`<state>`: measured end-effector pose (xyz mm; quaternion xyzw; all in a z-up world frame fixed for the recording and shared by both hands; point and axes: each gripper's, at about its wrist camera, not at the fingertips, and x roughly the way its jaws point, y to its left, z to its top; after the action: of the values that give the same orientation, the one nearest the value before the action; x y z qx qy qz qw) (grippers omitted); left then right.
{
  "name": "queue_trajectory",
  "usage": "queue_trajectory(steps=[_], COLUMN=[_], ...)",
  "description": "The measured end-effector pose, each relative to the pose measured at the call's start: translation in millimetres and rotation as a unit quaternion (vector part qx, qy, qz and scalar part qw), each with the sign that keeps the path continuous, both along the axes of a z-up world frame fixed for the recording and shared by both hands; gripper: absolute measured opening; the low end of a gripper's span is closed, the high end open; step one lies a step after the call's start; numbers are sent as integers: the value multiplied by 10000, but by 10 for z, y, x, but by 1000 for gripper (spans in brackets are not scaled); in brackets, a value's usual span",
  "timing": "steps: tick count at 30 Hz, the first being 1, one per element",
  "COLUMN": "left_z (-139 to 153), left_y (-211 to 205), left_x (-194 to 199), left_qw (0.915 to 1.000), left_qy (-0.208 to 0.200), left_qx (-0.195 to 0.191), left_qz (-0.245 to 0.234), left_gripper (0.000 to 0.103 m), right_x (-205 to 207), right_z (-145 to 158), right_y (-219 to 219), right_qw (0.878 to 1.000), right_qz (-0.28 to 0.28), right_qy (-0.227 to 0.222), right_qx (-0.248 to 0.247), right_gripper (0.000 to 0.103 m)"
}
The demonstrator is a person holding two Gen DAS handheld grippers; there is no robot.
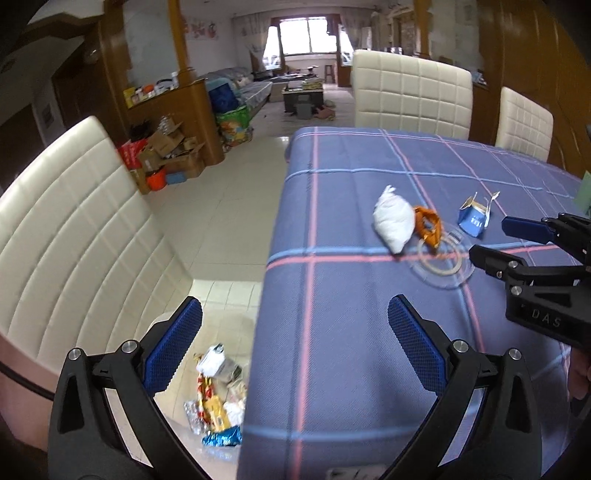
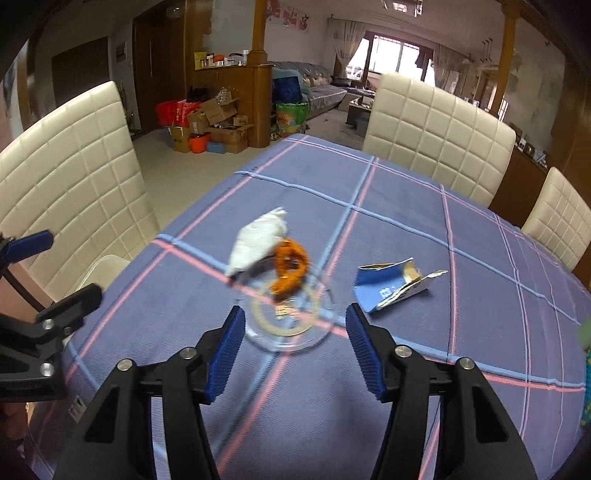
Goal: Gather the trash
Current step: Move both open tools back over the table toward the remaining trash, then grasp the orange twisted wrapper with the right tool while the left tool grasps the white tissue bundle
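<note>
Only the left wrist view shows floor wrappers, slightly blurred.

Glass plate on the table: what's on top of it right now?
On the glass plate lies an orange wrapper, with a white crumpled bag leaning over its far-left edge. The tablecloth's stripes show through the glass; what lies beneath the bag is covered.

1. Daylight is admitted through the window at the top of both frames, where it is overexposed.
2. Straight lines are bowed near the edges.
3. Slight motion blur is seen throughout.
</note>
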<state>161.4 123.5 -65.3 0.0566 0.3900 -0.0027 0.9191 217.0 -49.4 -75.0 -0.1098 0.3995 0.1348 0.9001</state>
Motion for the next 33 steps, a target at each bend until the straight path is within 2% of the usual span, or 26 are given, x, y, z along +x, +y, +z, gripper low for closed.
queue_trajectory(steps=[2,6,12,16,20,23,29,33], left_z=[-12,-85,-180,-218,-247,-269,-245,-249], left_y=[-115,-320,-408,-397,-407,-443,-532,-592], left_x=[138,482,766,851,884,890,922,1017], left_qw=[9999,9990,9985,9982,9978,9975,9969,9960], left_qy=[-6,126,201,228,252,268,272,377], left_qx=[38,20,247,338,377,383,228,66], left_qz=[-132,-418,-453,-450,-486,-533,-705,-808], left_gripper=[99,99,99,99,99,99,99,99], right_x=[82,271,532,628,701,698,631,673], right_z=[-32,-127,-249,-294,-381,-385,-251,-179], right_y=[-63,-127,-146,-39,30,-18,-122,-261], right_qw=[10000,9997,9978,9972,9963,9951,9984,9983], right_qz=[48,126,261,422,504,525,313,188], right_qy=[19,130,324,331,488,534,121,48], right_qx=[3,173,516,514,489,644,465,549], right_gripper=[47,44,43,40,19,10,9,9])
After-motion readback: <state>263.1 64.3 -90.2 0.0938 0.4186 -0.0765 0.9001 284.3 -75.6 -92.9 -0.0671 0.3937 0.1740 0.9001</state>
